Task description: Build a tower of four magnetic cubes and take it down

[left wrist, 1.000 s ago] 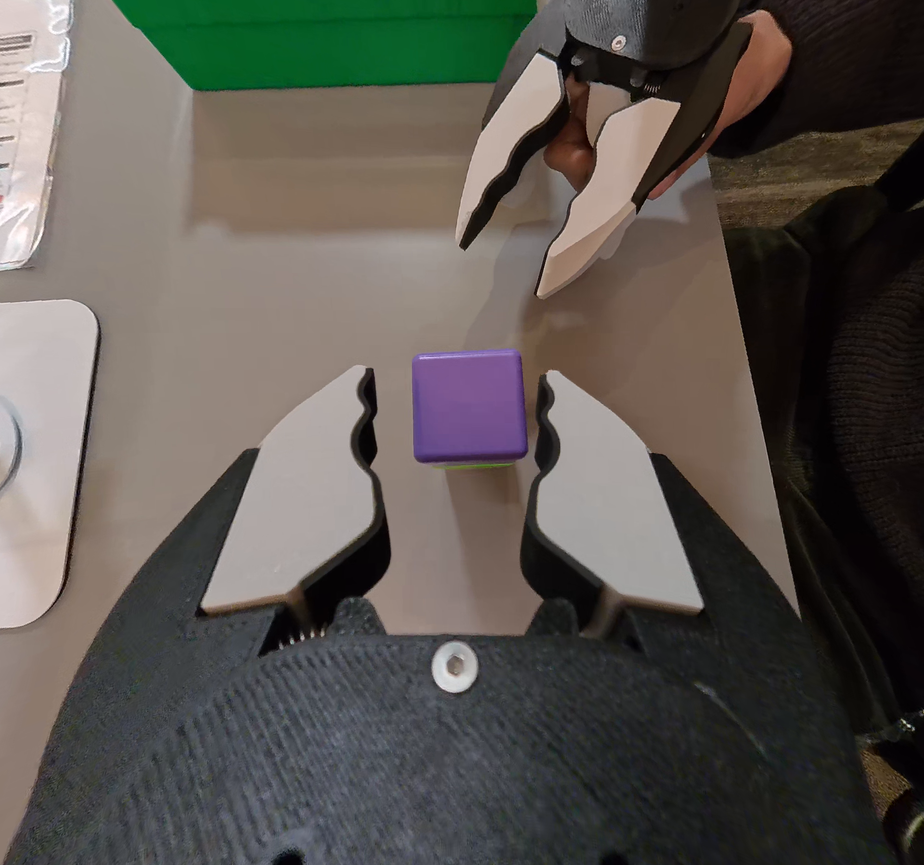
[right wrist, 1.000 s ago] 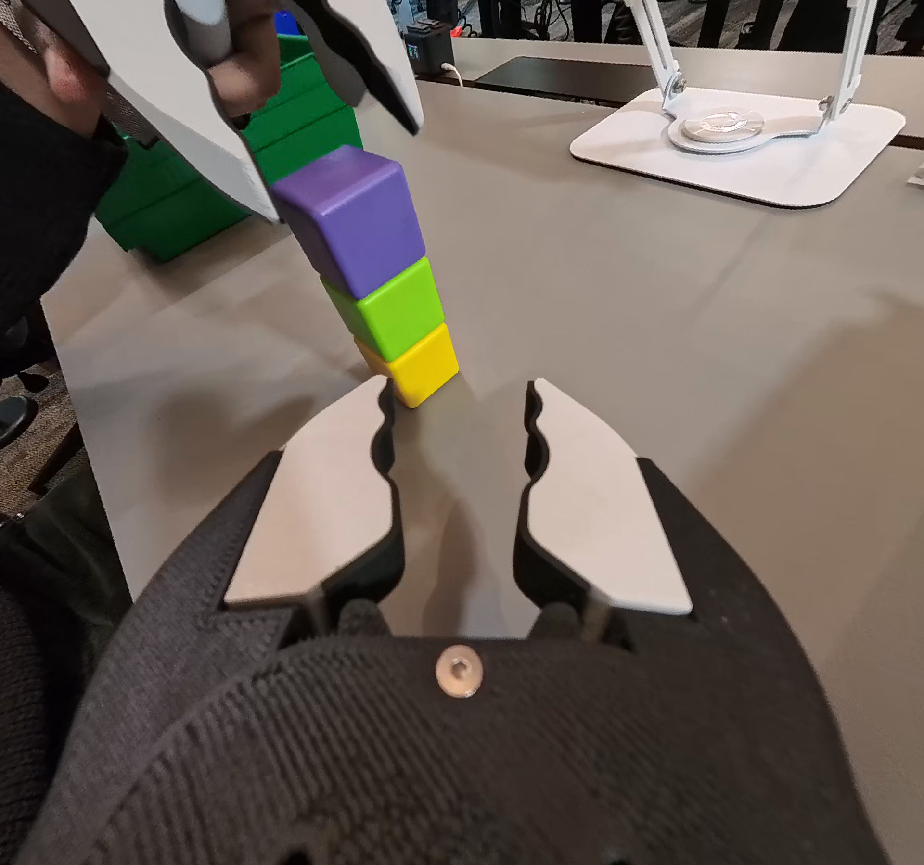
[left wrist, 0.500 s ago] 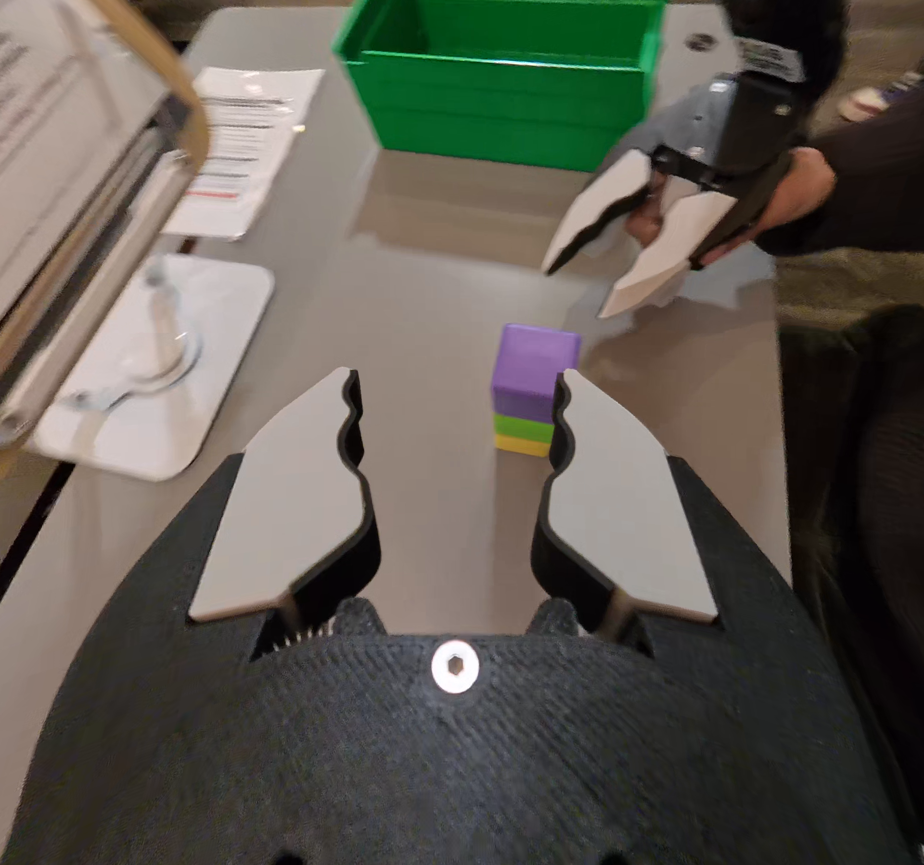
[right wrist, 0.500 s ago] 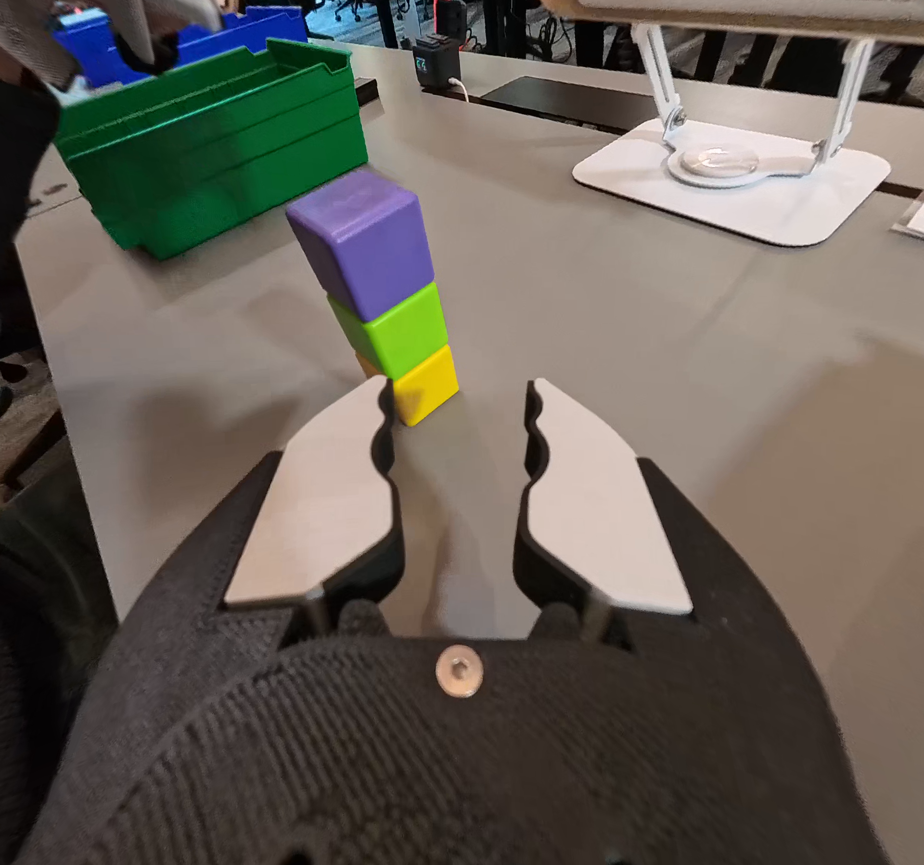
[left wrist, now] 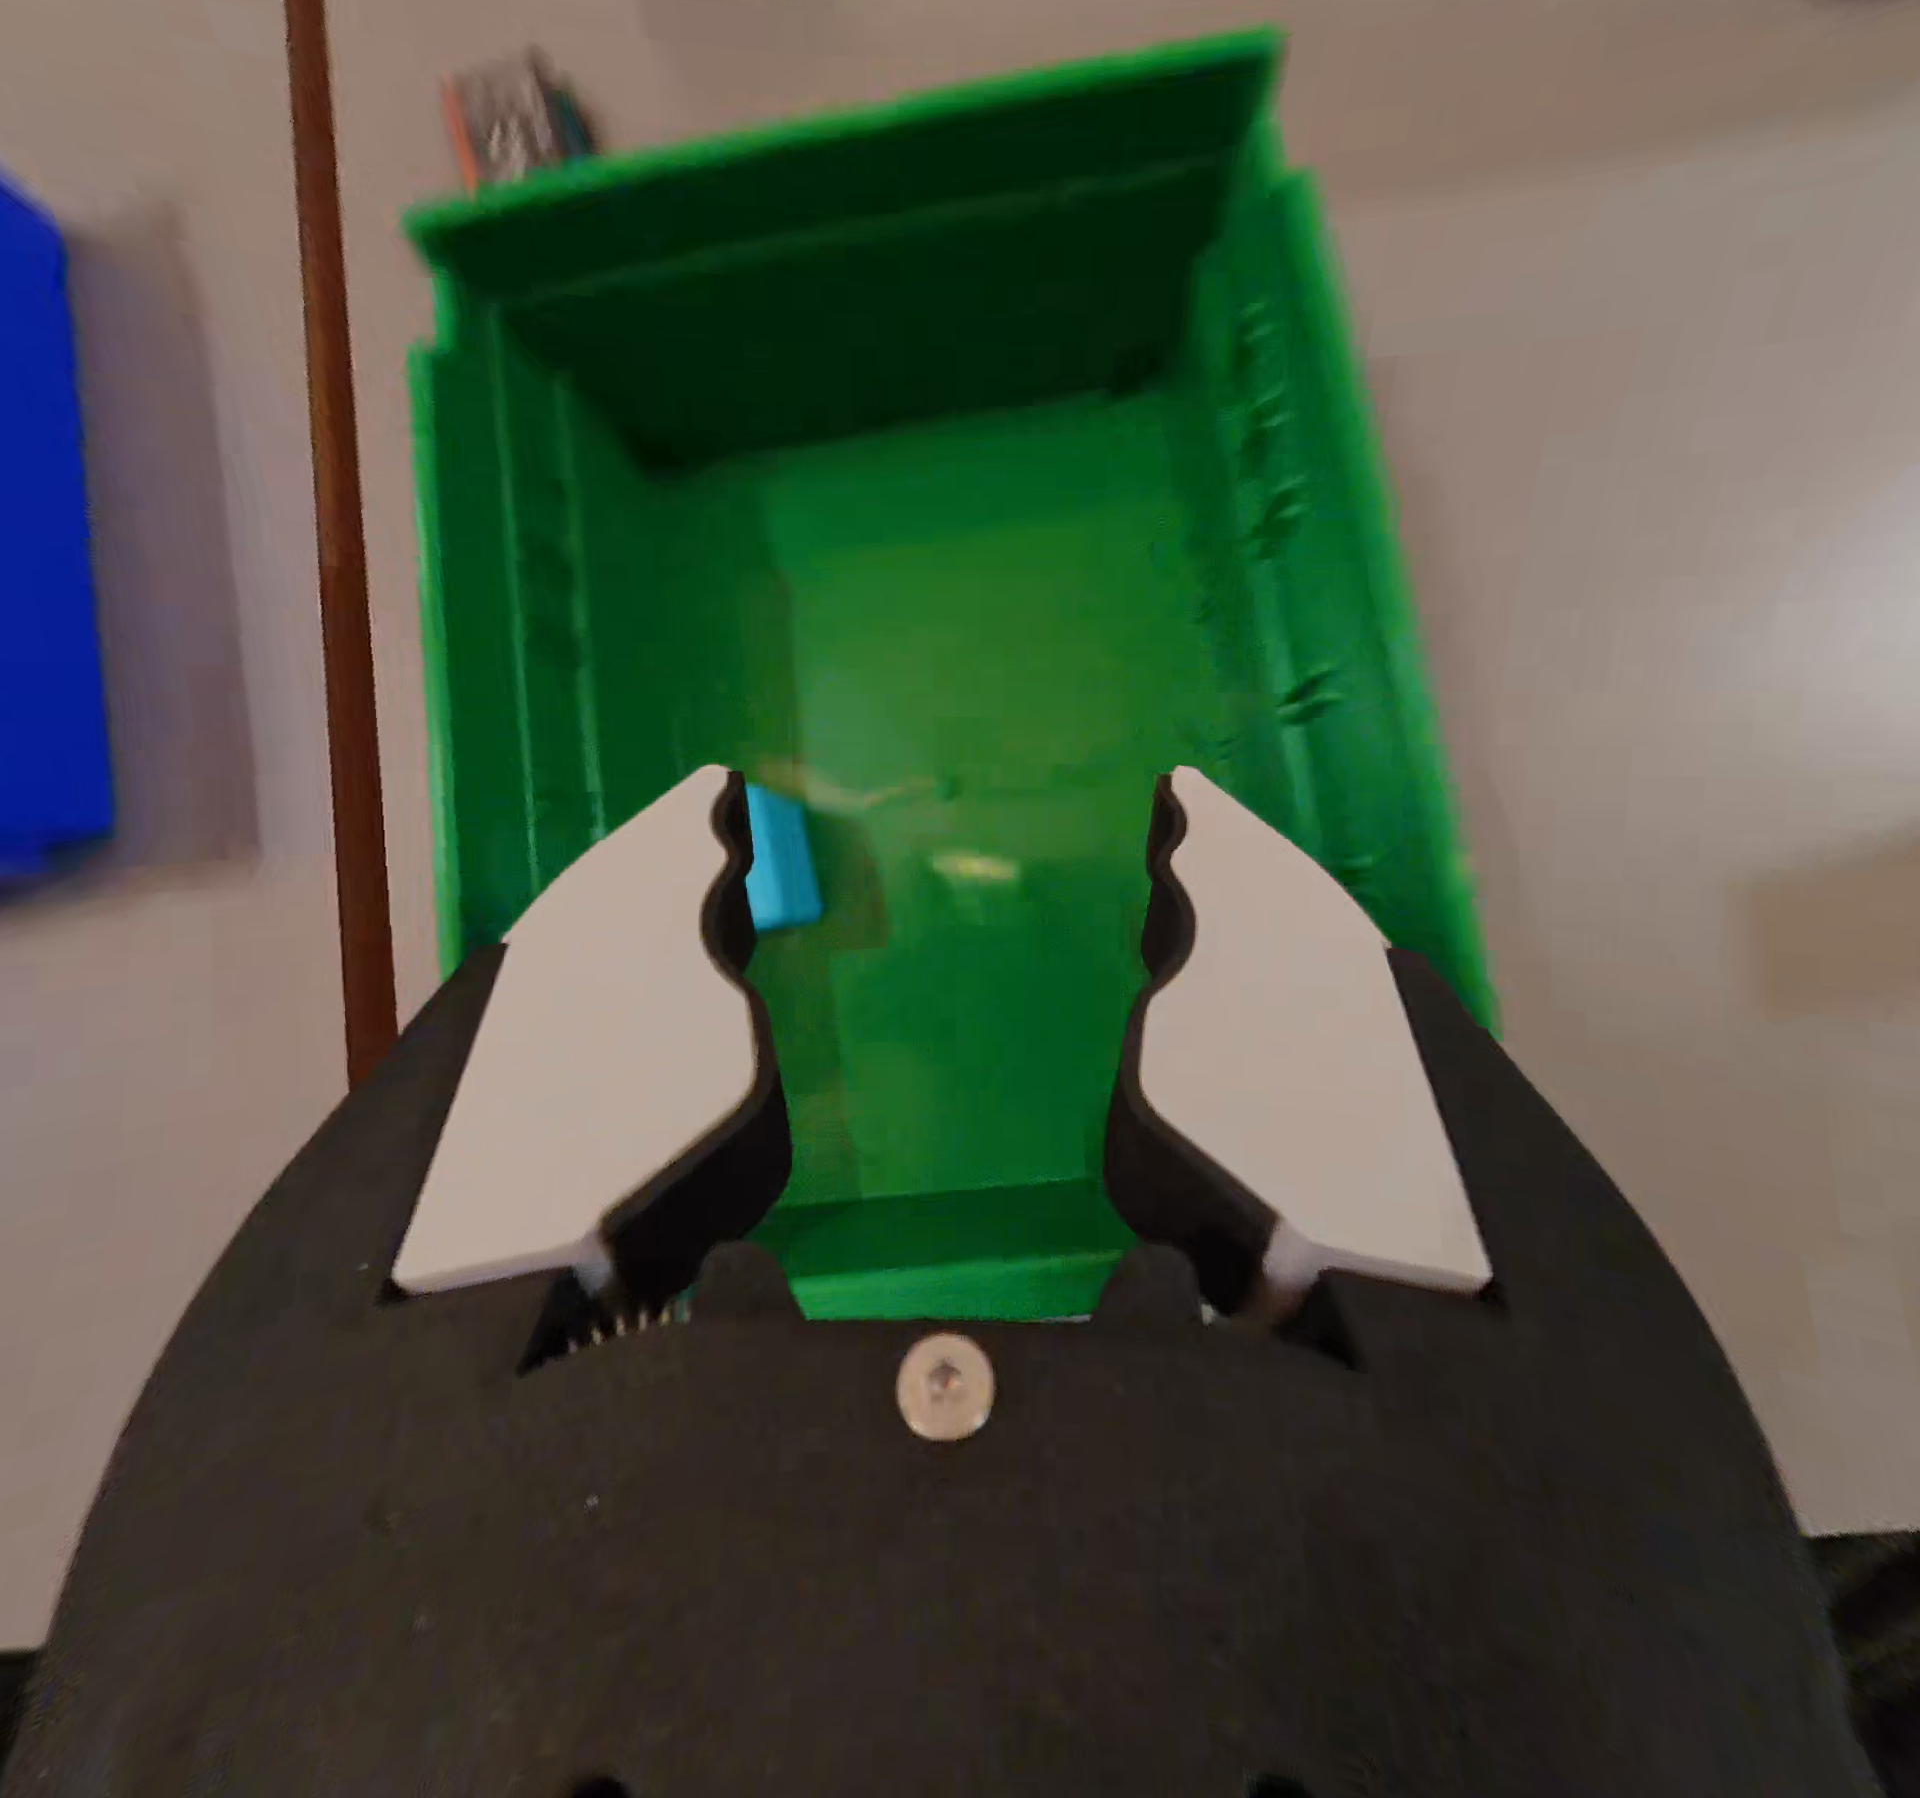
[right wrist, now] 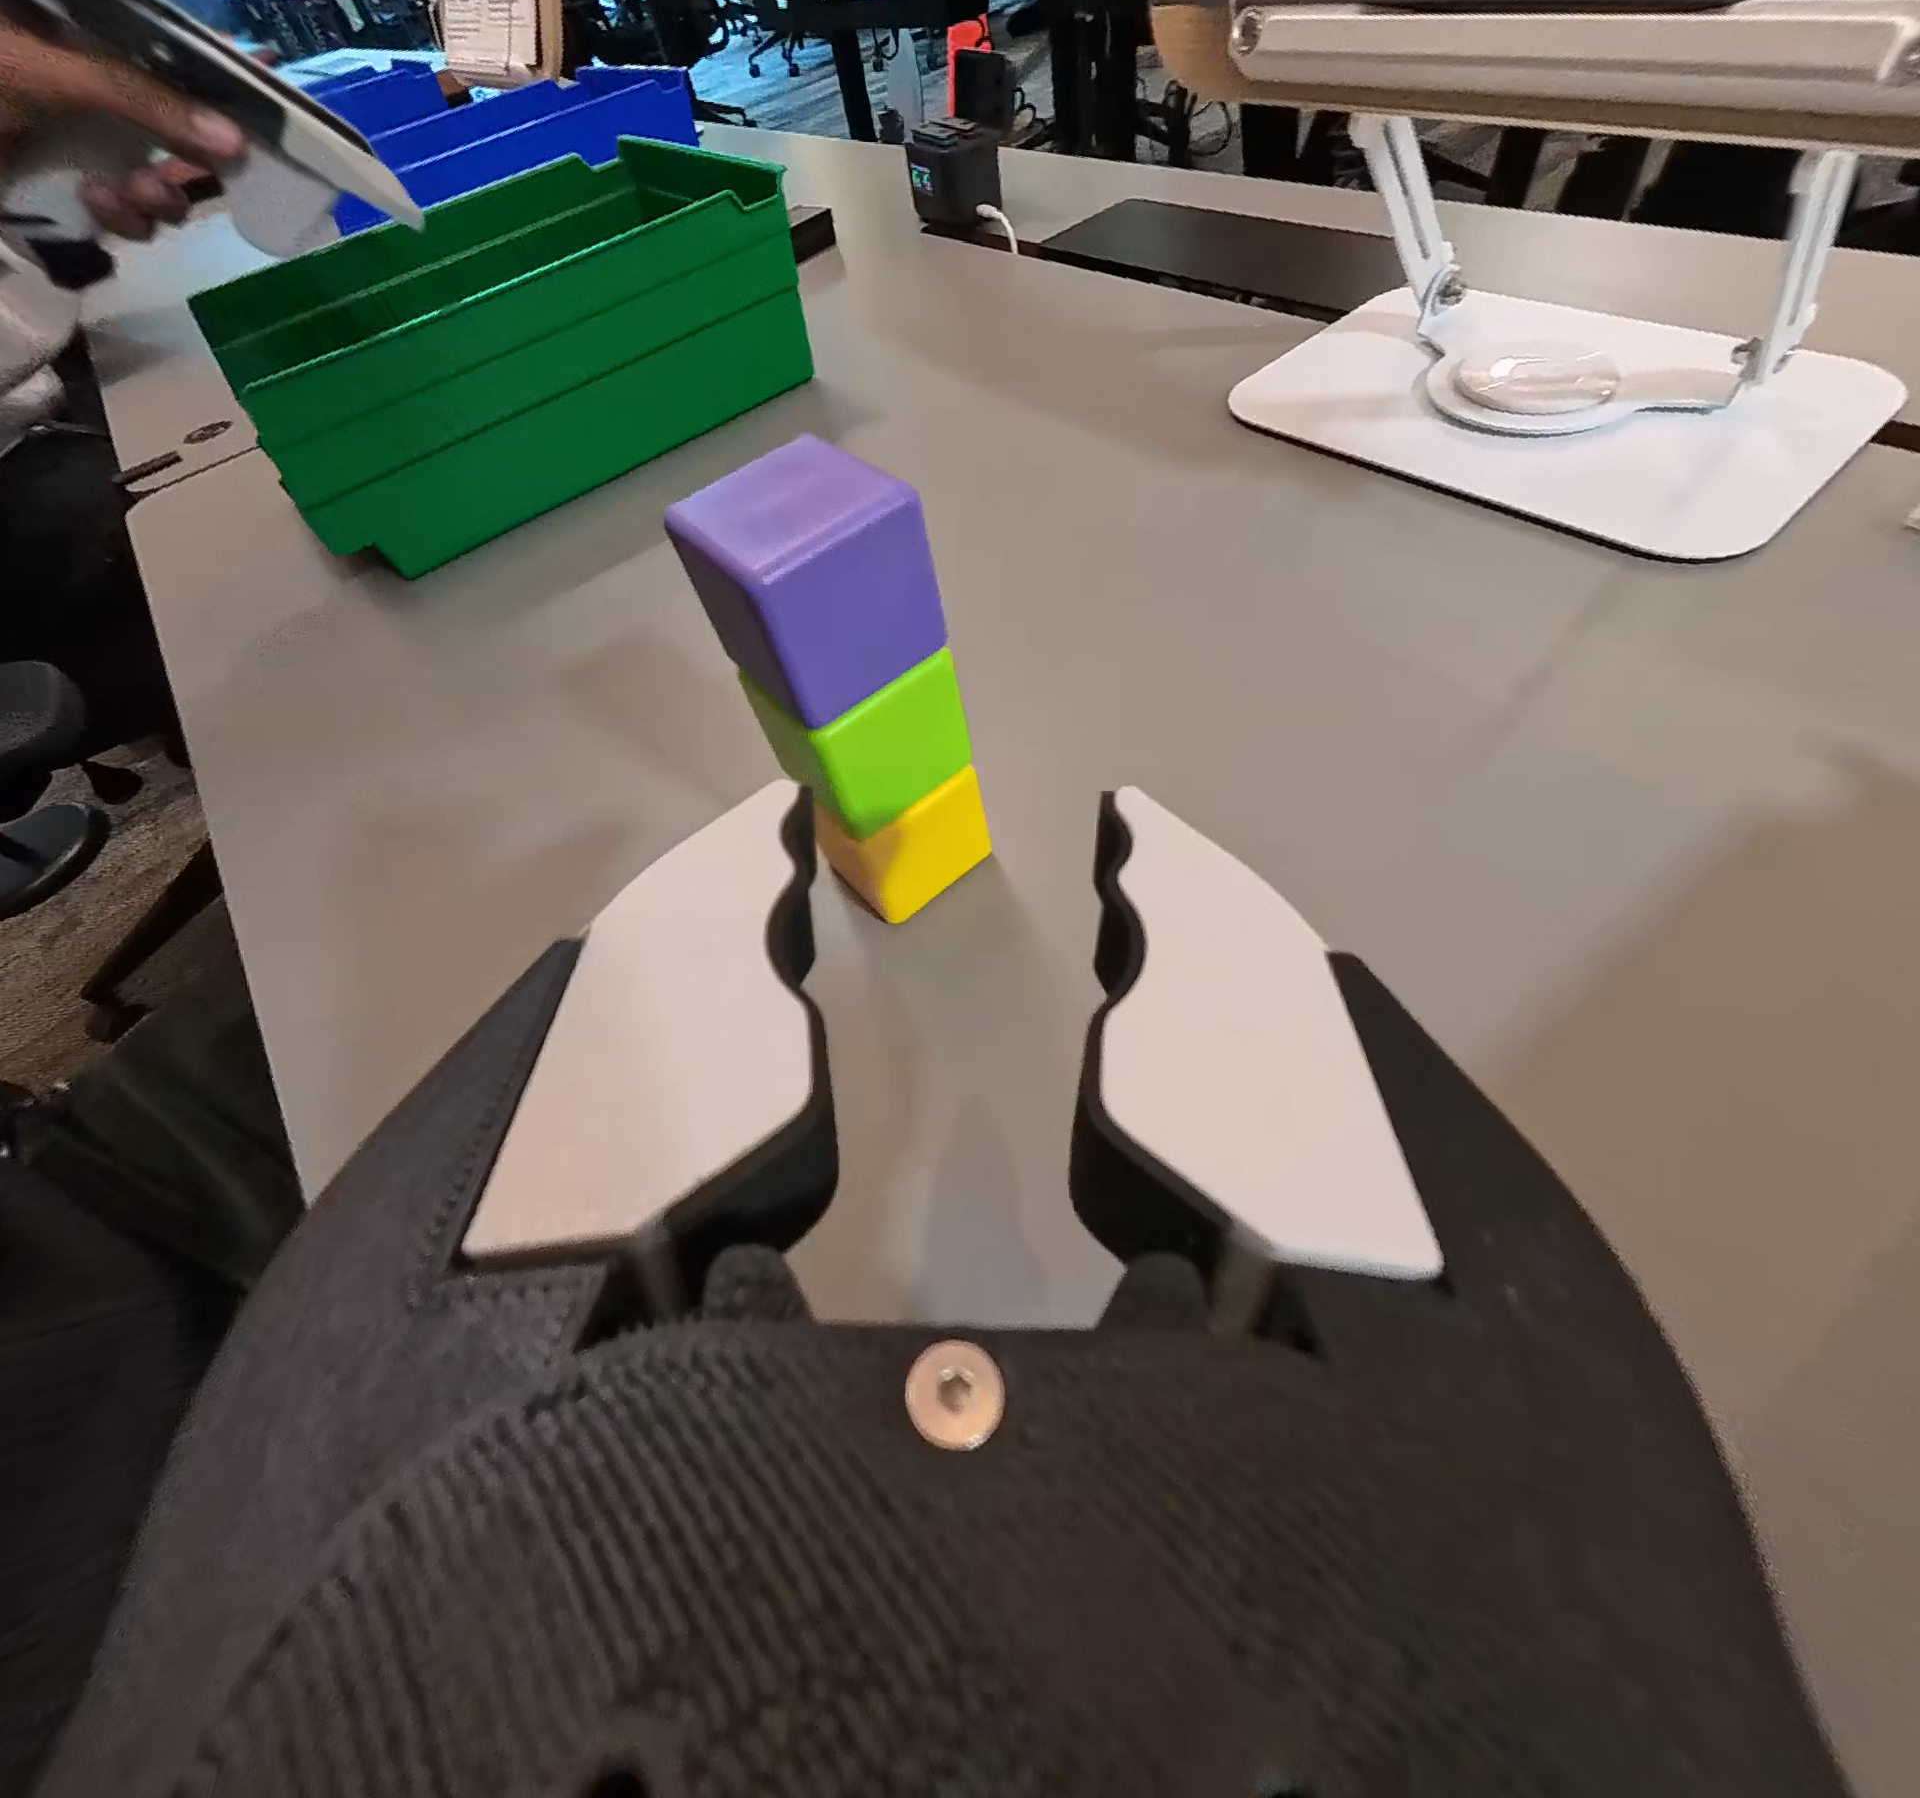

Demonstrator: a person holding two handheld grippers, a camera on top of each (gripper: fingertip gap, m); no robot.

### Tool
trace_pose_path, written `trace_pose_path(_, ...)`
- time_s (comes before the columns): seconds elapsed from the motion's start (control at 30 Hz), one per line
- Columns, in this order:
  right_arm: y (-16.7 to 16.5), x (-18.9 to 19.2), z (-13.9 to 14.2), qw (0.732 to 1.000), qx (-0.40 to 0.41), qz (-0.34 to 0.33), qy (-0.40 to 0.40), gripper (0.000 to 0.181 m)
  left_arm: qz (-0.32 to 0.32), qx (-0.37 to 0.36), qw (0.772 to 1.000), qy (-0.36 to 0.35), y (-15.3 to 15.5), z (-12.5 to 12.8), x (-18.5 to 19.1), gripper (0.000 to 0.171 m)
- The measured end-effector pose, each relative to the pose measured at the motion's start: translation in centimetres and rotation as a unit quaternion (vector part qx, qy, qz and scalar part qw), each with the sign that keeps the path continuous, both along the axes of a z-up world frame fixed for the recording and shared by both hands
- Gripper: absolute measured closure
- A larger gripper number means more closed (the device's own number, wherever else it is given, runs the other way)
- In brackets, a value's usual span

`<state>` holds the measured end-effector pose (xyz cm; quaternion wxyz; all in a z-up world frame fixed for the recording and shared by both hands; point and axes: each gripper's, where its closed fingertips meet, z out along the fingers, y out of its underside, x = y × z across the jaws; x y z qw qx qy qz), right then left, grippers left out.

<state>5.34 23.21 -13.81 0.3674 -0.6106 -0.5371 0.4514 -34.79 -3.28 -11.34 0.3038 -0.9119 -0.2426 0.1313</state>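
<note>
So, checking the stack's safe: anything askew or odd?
The purple cube sits offset and twisted on the green cube, overhanging toward the bin; green is also shifted on the yellow cube. Nothing spilled or damaged.

Left gripper over a green bin

The left gripper (left wrist: 945, 792) hangs above the green bin (left wrist: 1320, 605) with its two fingers wide apart and nothing between them. A small blue block (left wrist: 781, 860) lies on the bin floor, just beside the left finger's tip. The picture is blurry. A blue box (left wrist: 42, 543) sits off to the left on the gray table (left wrist: 1662, 605).
</note>
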Motion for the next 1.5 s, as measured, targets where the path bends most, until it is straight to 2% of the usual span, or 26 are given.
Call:
trace_pose_path(0.13, -0.8, -0.4, 0.0, 1.000, -0.001, 0.012, -0.001, 0.129, 0.055, -0.009, 0.997, -0.047, -2.1, -4.5, -2.6, 0.097)
trace_pose_path(0.23, -0.8, -0.4, 0.2, 1.000, 0.000, 0.012, 0.002, 0.129, 0.070, -0.037, 0.996, -0.045, -2.5, -6.9, -3.5, 0.098)
trace_pose_path(0.47, -0.3, 0.0, 0.1, 0.999, -0.032, 0.008, 0.011, 0.129, 0.074, -0.118, 0.990, 0.030, -3.2, -8.5, -4.7, 0.099)
trace_pose_path(0.57, -0.1, 0.1, -0.1, 0.999, -0.039, 0.007, 0.011, 0.129, 0.079, -0.145, 0.986, 0.035, -3.6, -9.4, -4.6, 0.097)
trace_pose_path(0.73, 0.0, 0.3, -0.2, 0.999, -0.042, 0.006, 0.010, 0.130, 0.074, -0.124, 0.989, 0.033, -3.1, -9.3, -4.3, 0.098)
trace_pose_path(0.9, -0.1, 0.2, -0.4, 0.999, -0.046, 0.009, 0.009, 0.130, 0.036, -0.047, 0.997, -0.049, -1.2, -8.2, -1.9, 0.101)
trace_pose_path(0.93, -0.1, 0.2, -0.4, 0.999, -0.046, 0.010, 0.008, 0.130, 0.043, -0.043, 0.997, -0.039, -1.3, -7.9, -2.1, 0.101)
trace_pose_path(1.03, -0.2, 0.2, -0.5, 0.999, -0.050, 0.010, 0.007, 0.130, 0.079, -0.101, 0.991, 0.050, -3.2, -7.6, -4.5, 0.102)
trace_pose_path(1.17, -0.3, 0.1, -0.5, 0.999, -0.051, 0.011, 0.008, 0.130, 0.088, -0.181, 0.977, 0.071, -4.5, -9.8, -4.9, 0.099)
trace_pose_path(1.23, -0.4, 0.1, -0.4, 0.999, -0.049, 0.011, 0.008, 0.130, 0.094, -0.210, 0.967, 0.111, -5.0, -9.9, -5.5, 0.107)
trace_pose_path(1.33, -0.5, 0.1, -0.4, 0.999, -0.047, 0.011, 0.008, 0.130, 0.098, -0.195, 0.970, 0.108, -4.6, -9.8, -5.3, 0.107)
trace_pose_path(1.5, -0.4, 0.1, -0.3, 0.999, -0.051, 0.012, 0.010, 0.130, 0.068, -0.113, 0.991, 0.030, -2.9, -9.1, -3.3, 0.106)
